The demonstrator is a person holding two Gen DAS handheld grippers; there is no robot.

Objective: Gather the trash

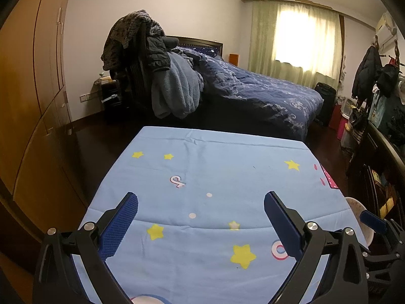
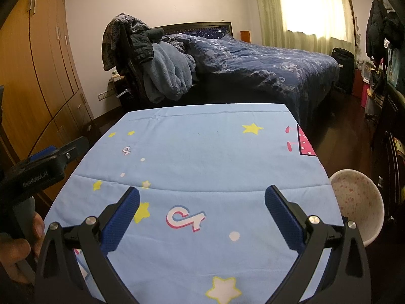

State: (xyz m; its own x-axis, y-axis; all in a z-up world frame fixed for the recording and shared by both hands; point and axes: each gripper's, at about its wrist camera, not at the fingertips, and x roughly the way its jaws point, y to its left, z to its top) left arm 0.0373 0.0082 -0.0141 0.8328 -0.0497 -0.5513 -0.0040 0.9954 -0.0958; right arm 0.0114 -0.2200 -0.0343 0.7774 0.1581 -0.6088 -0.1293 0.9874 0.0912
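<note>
A table under a light blue cloth [image 1: 215, 167] [image 2: 202, 152] with yellow stars fills the lower half of both views. I see no loose trash on the cloth. My left gripper [image 1: 201, 221] hangs open above the near part of the cloth with nothing between its blue pads. My right gripper [image 2: 202, 217] is open too, above the near edge, also with nothing in it. A white bin with pink speckles [image 2: 359, 202] [image 1: 357, 210] stands just off the table's right side. In the right wrist view the left gripper's body sits at the left edge, held by a hand [image 2: 17, 250].
A bed with a dark blue quilt [image 1: 253, 88] [image 2: 265, 63] lies beyond the table. A chair piled with clothes [image 1: 152, 71] stands at its near left corner. Wooden wardrobes [image 1: 30, 101] line the left wall. Dark furniture and hanging coats [image 1: 374, 76] crowd the right side.
</note>
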